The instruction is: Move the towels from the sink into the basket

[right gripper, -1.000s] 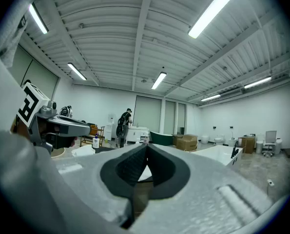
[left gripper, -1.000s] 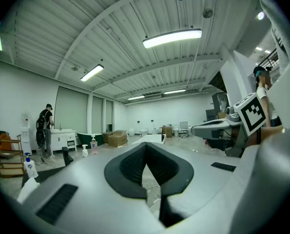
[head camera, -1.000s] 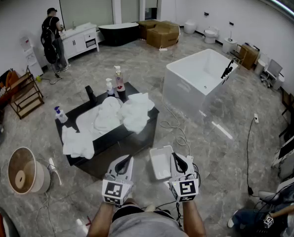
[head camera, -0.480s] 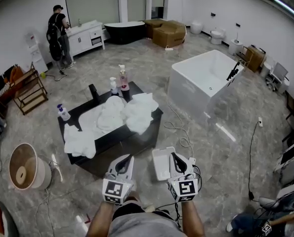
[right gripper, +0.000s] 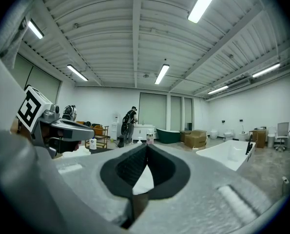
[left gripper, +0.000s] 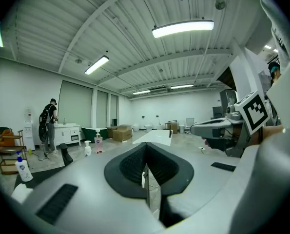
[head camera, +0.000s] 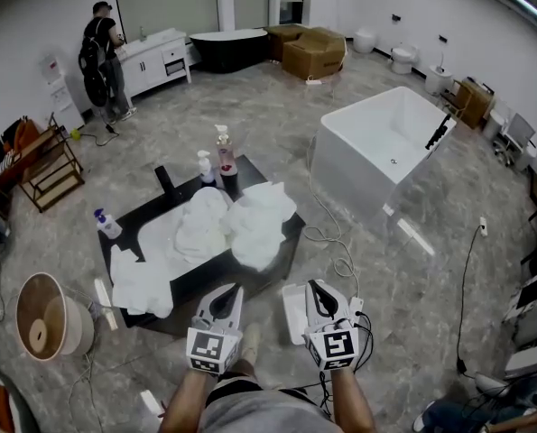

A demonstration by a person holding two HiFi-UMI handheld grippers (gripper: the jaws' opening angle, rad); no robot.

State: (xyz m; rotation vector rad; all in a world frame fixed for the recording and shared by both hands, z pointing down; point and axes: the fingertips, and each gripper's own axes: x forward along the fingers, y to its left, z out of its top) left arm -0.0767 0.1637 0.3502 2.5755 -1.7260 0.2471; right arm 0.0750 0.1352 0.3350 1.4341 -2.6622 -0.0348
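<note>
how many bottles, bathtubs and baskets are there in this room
bottles: 3 (spray bottle, white pump bottle, pink pump bottle)
bathtubs: 2 (white bathtub, black bathtub)
basket: 1
total: 6

The towels point(head camera: 250, 219) are lying as soft, rumpled white cloth, matt all over, against the smooth black top of the sink point(head camera: 144, 216), which is catching a faint sheen, while the grey marbled floor point(head camera: 250, 124) is shining like polished stone. The bathtub point(head camera: 376, 147) is gleaming smooth, glossy white, the boxes point(head camera: 315, 54) are looking like dull brown cardboard, and the round basket point(head camera: 41, 318) is showing a pale tan, matt surface, too small to tell wood from weave. The left gripper point(left gripper: 145, 152) and the right gripper point(right gripper: 145, 152) are showing matt, finely grained grey plastic shells around dark ribbed pads.
</note>
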